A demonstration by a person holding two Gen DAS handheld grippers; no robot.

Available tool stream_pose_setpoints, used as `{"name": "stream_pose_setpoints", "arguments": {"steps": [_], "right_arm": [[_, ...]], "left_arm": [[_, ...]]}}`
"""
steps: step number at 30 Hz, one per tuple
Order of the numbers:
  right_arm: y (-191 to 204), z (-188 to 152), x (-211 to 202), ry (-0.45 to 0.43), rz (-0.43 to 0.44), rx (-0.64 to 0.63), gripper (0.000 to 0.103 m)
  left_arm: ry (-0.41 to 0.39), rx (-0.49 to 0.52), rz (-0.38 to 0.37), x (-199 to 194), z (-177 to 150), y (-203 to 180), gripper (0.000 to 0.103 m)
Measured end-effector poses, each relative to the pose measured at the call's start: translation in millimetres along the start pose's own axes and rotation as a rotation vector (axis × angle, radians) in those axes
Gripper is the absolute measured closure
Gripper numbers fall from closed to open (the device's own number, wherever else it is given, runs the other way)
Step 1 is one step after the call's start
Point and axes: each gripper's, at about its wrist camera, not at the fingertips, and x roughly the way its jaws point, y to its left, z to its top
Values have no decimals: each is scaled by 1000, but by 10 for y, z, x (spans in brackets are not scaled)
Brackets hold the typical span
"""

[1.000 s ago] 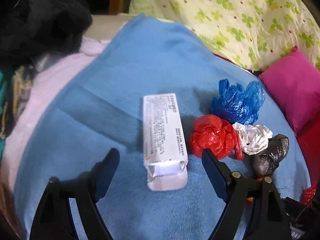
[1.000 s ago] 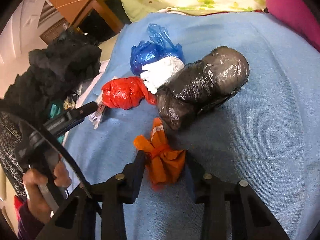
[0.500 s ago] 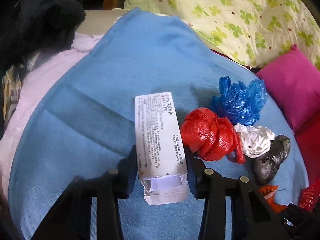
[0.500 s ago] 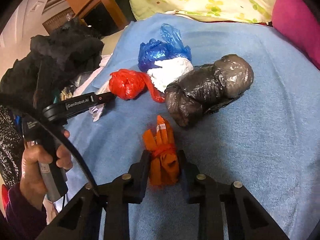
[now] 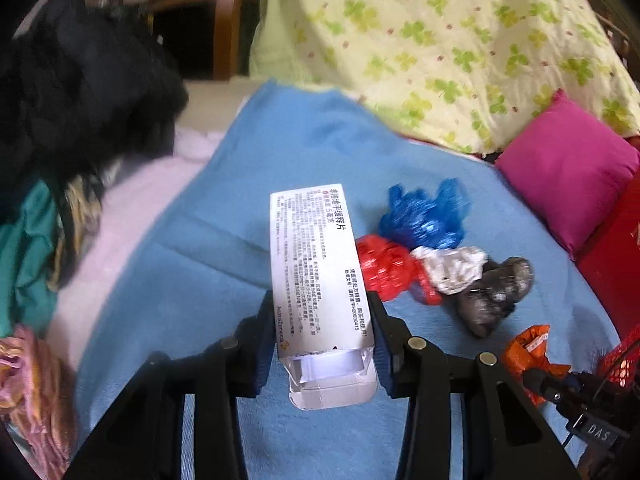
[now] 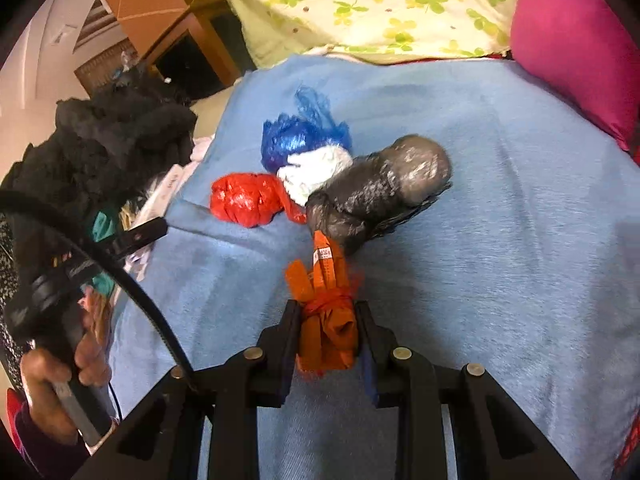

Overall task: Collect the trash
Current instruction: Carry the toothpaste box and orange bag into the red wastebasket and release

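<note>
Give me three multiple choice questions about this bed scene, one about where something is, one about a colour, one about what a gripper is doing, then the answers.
1. Where does the white bag lie?
A. Among the blue bag, red bag and black bag
B. On the pink pillow
C. Alone at the blanket's edge

2. What colour is the bundle in the right gripper?
A. Green
B. Orange
C. Purple

3. What is the left gripper doing?
A. Hanging open over bare blanket
B. Gripping the red bag
C. Clamping the white medicine box

Answers:
1. A: the white bag touches the blue bag, red bag and black bag in one cluster on the blue blanket.
2. B: the orange bundle sits between the right jaws.
3. C: the left jaws press both sides of the white medicine box.
</note>
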Motion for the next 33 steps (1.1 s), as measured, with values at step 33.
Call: {"name": "stream_pose_setpoints", "arguments": {"steps": [33], "right_arm": [[-999,-831,-2841,-630,-188,210,74]], "left_arm": [[-210,465,-446,-2113,-787,-2384,59]]}}
